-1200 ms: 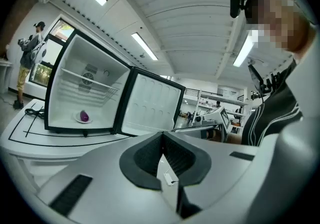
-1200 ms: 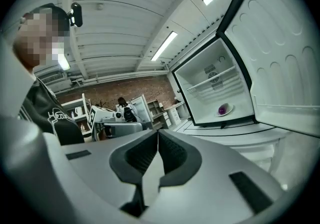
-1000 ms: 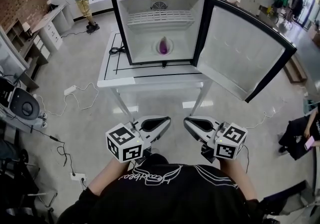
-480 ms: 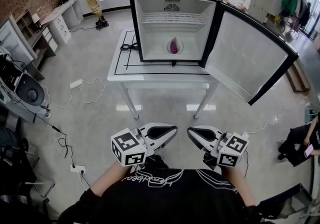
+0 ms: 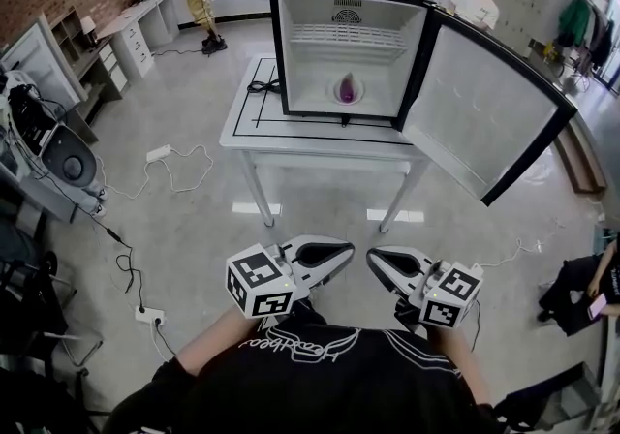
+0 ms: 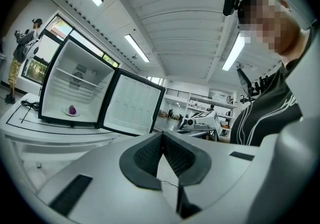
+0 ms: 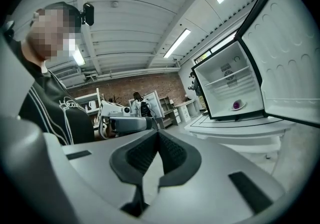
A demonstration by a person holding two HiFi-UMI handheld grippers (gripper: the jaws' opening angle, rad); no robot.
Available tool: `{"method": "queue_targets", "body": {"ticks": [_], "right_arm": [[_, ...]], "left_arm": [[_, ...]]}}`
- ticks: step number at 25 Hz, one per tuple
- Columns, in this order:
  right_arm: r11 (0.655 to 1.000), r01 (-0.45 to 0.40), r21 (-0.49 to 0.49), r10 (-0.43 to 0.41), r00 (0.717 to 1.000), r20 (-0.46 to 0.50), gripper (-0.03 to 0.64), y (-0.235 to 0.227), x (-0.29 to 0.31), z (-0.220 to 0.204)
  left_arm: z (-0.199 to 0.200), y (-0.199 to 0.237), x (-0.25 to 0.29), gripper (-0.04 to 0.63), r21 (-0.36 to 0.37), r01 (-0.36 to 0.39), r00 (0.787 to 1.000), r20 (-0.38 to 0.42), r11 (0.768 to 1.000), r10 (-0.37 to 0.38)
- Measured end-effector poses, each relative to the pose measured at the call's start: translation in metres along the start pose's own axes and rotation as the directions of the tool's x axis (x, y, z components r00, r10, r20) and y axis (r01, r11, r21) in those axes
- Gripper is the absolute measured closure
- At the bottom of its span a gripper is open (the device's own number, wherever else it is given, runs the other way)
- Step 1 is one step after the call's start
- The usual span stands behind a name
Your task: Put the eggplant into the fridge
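Note:
The purple eggplant lies on a small white plate on the floor of the open mini fridge, which stands on a white table. It also shows small in the left gripper view, eggplant, and the right gripper view, eggplant. Both grippers are held low against the person's body, well short of the table. My left gripper is shut and empty, its pads meeting at left gripper. My right gripper is likewise shut with nothing in it, right gripper.
The fridge door swings open to the right, past the table edge. A wire shelf sits in the fridge's upper half. Cables and a power strip lie on the floor at left. Equipment stands at left; people stand behind the fridge.
The fridge and table have drifted right and slightly farther in the head view as the person shifts. Both grippers stay shut near the body, side by side.

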State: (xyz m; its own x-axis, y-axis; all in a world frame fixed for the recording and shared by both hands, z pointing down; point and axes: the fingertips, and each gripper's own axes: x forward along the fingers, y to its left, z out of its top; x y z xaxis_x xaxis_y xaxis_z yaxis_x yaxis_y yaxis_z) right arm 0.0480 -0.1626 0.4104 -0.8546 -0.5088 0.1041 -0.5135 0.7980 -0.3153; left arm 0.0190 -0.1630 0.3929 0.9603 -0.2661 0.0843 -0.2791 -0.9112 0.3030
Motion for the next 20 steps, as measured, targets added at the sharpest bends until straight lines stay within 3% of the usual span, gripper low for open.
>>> {"method": "queue_targets", "body": {"ticks": [20], "right_arm": [[0.999, 0.011, 0.043, -0.012, 1.000, 0.004, 0.611, 0.003, -0.026, -0.019]], "left_arm": [[-0.015, -0.020, 0.010, 0.588, -0.018, -0.010, 1.000, -0.008, 1.000, 0.010]]}}
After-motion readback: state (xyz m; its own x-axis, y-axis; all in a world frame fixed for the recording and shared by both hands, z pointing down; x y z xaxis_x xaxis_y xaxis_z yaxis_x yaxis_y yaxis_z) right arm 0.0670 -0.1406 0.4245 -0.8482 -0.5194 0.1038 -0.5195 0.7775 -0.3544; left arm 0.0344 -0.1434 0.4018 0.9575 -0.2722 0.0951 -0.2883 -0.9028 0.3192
